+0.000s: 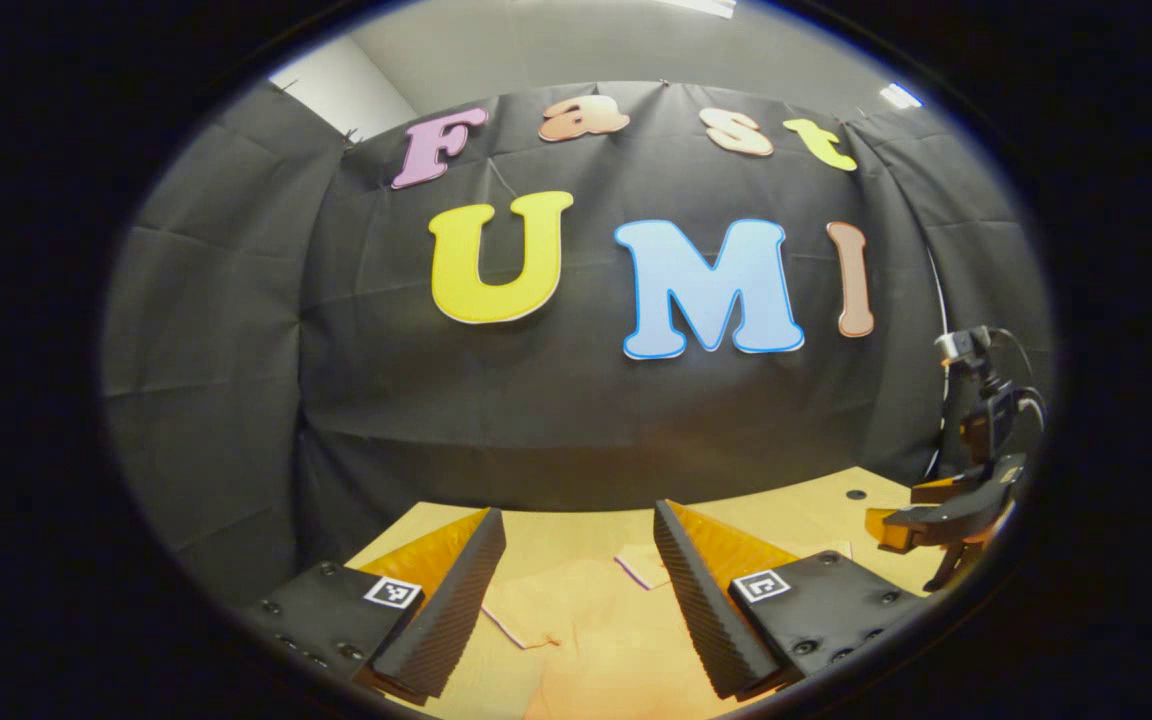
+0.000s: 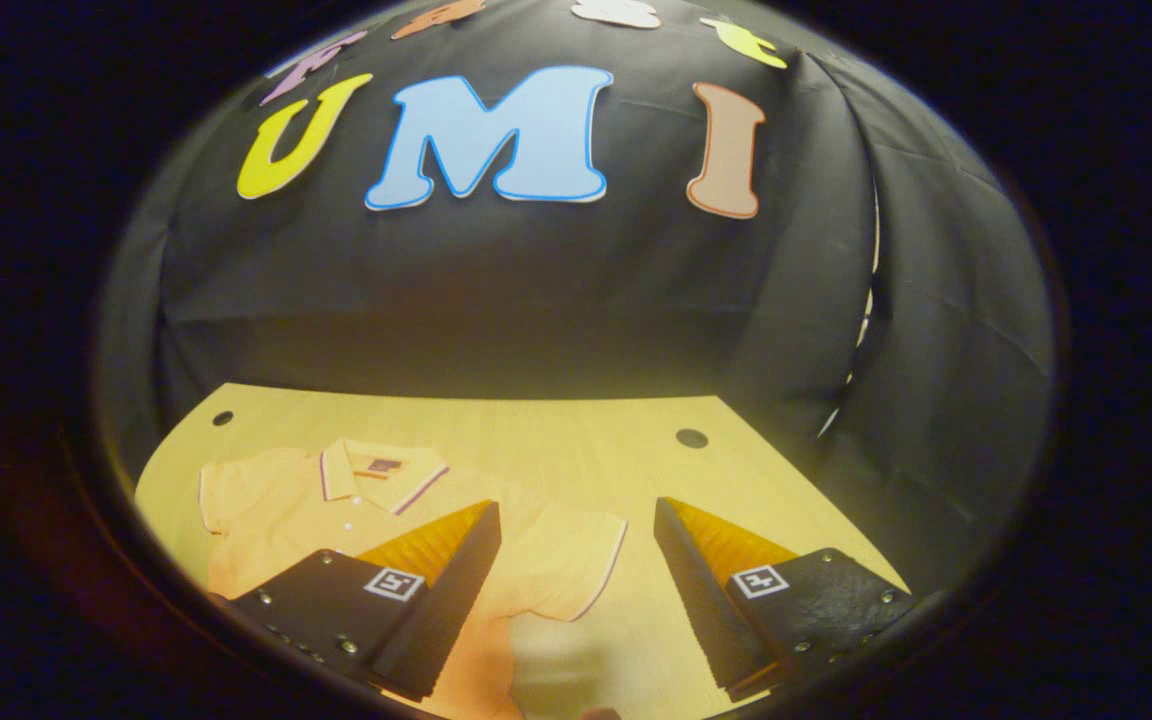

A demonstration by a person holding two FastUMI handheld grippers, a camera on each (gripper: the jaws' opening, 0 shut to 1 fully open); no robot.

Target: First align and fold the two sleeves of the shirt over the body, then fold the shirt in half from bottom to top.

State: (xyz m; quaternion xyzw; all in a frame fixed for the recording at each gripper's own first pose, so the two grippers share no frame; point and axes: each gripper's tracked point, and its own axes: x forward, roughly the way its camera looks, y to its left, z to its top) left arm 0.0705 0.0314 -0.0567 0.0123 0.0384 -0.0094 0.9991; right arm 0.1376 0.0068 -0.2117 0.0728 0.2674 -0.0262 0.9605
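1 shirt (image 2: 336, 500) lies flat on 1 table (image 2: 556, 440); 2 grippers, left (image 1: 579, 590) and right (image 2: 576, 590), jaws apart.

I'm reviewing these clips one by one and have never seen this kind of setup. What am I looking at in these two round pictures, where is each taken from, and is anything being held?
There is no robot here: a person carries a handheld two-finger claw in each hand, and a wide-angle camera rides on each one, looking forward along its fingers.

The left gripper view comes from the left claw; its two fingers rise from the bottom edge, spread apart with nothing between them. At the far right of that picture you can also see the other claw hanging above the table.

The right gripper view comes from the right claw, also open and holding nothing.

On the light wooden table lies an orange polo shirt, flat, collar towards the back wall, both short sleeves still spread out. So no folding has begun.

The black cloth behind is the booth's wall.
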